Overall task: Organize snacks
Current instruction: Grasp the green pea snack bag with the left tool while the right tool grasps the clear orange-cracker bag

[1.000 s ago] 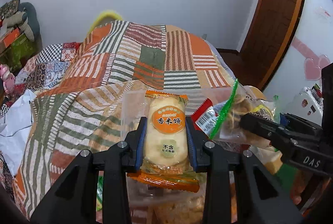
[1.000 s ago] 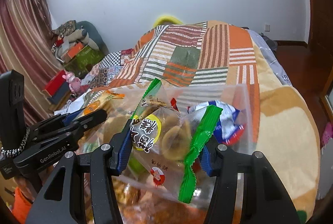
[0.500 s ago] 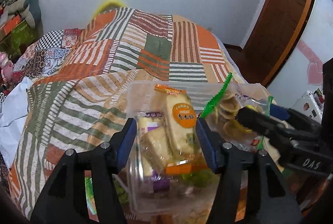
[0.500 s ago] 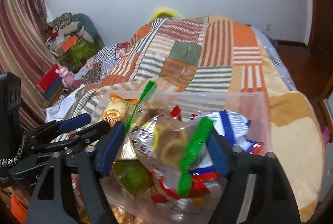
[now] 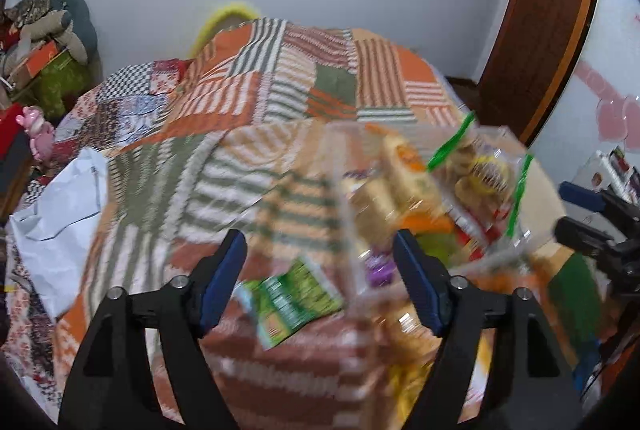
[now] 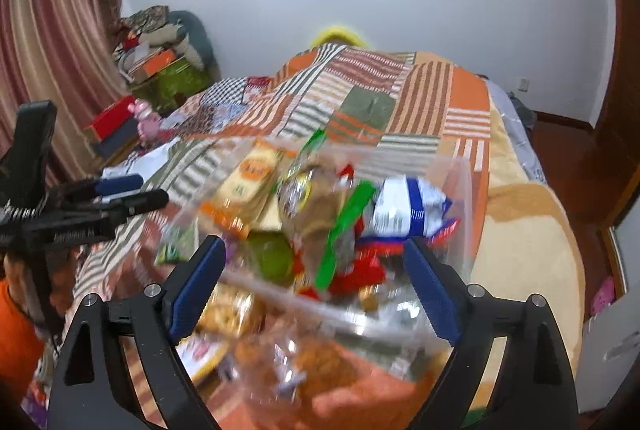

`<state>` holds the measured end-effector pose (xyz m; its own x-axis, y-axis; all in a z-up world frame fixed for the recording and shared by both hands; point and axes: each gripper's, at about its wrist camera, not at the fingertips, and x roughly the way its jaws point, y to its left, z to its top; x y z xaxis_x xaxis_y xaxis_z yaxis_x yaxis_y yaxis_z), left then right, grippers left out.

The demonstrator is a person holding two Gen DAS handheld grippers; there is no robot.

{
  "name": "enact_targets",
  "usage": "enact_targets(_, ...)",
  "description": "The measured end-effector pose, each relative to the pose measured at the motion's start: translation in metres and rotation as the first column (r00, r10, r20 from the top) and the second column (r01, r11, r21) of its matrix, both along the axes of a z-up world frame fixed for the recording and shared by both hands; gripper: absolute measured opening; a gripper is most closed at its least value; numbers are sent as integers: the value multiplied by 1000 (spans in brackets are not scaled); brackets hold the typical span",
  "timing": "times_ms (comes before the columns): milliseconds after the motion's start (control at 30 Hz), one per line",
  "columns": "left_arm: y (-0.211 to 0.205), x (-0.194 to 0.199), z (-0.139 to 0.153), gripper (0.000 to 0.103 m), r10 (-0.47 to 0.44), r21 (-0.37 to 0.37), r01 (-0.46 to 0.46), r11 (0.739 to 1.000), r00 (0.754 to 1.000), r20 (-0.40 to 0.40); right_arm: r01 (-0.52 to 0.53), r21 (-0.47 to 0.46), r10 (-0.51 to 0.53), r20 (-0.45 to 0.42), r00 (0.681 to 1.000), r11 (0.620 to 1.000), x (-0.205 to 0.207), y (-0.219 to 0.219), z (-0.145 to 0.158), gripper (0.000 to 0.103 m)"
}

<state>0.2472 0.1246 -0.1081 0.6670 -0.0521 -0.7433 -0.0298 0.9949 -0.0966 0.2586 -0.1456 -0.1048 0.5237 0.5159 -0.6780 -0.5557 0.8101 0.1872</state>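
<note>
A: Letting go on both sides! Pinching a rice cracker pack (image 6: 252,174) with the left hand-held gripper (image 5: 318,246) a second ago, pinching the green-sealed cookie bag (image 6: 316,198) with the right hand-held gripper (image 6: 314,248). Now spread wide and still opening, no pad pressing on anything.

B: And landed where?

A: Down in the clear tub (image 6: 464,190) on the bed (image 5: 280,90), in among a blue-and-white packet (image 6: 404,206) and the rest. Counts as two more snacks filed, by the look of it.

B: Swinging away already with the left one?

A: Yes, off the tub and out to the left over the bed. Lined up on a green packet (image 5: 292,298) lying loose there, beyond the open fingers, not touched yet. Probably next in line.

B: Lie of the cracker pack?

A: Leaning on the pile, long axis running away from the cameras toward the tub's far wall, orange label up. Cookie bag right beside it, touching, roughly parallel, a green seal at either end. Too blurred to say more.
</note>
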Motion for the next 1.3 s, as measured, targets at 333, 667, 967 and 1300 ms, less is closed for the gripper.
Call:
enact_targets(333,17,-11,-56,80,-16,-4,15,1000,992,-122,-3,-37,1,-58,998,999,-23,-1,-31,100)
enact_targets(667,6,10,-88,80,-18,2,19,1000,987,-158,-19,-17,15,-225,974,1000,-12,5,-74,100)
enact_targets(967,5,12,-94,55,-8,38,13,999,992,-127,-34,-3,32,-230,973,999,-9,8,-75,102)
enact_targets(1300,22,-7,-91,3,3,-14,-5,1000,992,-128,-16,13,18,-201,979,1000,-16,-2,-69,80)
